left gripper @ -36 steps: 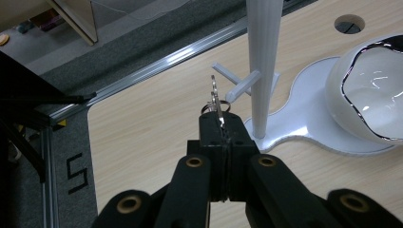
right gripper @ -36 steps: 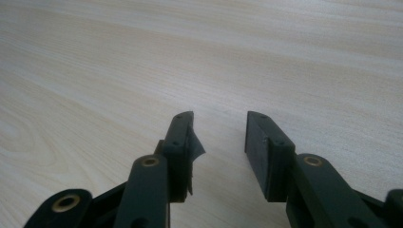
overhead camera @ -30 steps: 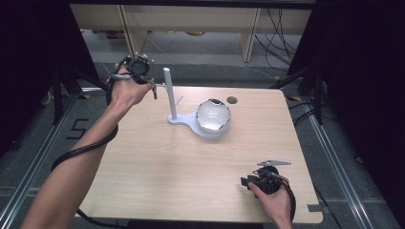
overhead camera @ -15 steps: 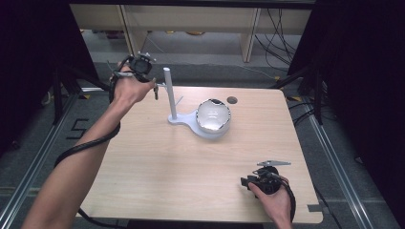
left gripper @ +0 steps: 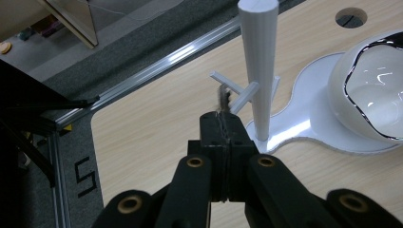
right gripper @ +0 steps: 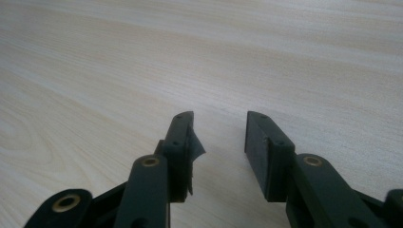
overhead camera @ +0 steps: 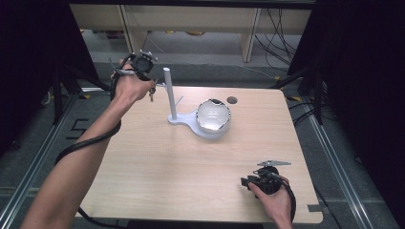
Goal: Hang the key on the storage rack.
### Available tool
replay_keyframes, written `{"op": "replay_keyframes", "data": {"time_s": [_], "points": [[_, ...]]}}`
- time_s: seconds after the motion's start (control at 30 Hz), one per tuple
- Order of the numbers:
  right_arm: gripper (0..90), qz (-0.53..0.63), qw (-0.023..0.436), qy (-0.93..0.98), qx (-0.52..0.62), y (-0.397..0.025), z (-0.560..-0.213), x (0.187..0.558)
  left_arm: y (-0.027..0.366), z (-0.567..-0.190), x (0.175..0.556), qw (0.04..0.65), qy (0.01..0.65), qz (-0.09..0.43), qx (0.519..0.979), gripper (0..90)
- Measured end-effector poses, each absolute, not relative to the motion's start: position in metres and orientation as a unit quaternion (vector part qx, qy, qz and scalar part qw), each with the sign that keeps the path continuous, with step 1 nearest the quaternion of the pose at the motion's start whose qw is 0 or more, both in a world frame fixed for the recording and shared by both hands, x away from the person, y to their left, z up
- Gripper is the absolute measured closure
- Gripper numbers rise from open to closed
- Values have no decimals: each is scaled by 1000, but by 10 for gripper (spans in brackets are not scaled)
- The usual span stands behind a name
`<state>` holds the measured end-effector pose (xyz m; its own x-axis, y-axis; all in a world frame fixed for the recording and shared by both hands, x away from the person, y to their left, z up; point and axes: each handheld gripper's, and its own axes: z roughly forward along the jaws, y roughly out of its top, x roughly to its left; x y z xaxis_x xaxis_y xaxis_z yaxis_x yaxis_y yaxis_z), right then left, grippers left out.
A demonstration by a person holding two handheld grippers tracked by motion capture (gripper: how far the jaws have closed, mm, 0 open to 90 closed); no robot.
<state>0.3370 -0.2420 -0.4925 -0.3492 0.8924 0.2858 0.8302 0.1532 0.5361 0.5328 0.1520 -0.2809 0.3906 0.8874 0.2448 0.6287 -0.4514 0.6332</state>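
Two grippers are at work over the wooden surface [overhead camera: 157,162]: the left gripper [left gripper: 223,124], raised at the far left corner beside the white peg stand [overhead camera: 168,93], has its fingers pressed together on a small dark item [left gripper: 222,97] too blurred to identify. A shiny white bowl [overhead camera: 214,116] sits on the stand's base. Near the front right edge, the right gripper [right gripper: 219,133] rests low with its fingers parted and holding nothing.

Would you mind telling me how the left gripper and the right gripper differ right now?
The left gripper is shut on a small dark item, while the right gripper is open with nothing between its fingers. The left gripper is raised beside the white stand; the right gripper sits low over the table. Both are black and hand-held.
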Motion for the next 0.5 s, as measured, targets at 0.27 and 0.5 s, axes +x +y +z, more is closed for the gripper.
{"op": "replay_keyframes", "data": {"time_s": [0.27, 0.5], "points": [[634, 316, 48, 758, 569, -242, -493, 337, 152, -283, 535, 228, 472, 290, 801, 891], [634, 315, 50, 759, 567, -242, -493, 337, 147, -272, 534, 235, 466, 298, 799, 892]]}}
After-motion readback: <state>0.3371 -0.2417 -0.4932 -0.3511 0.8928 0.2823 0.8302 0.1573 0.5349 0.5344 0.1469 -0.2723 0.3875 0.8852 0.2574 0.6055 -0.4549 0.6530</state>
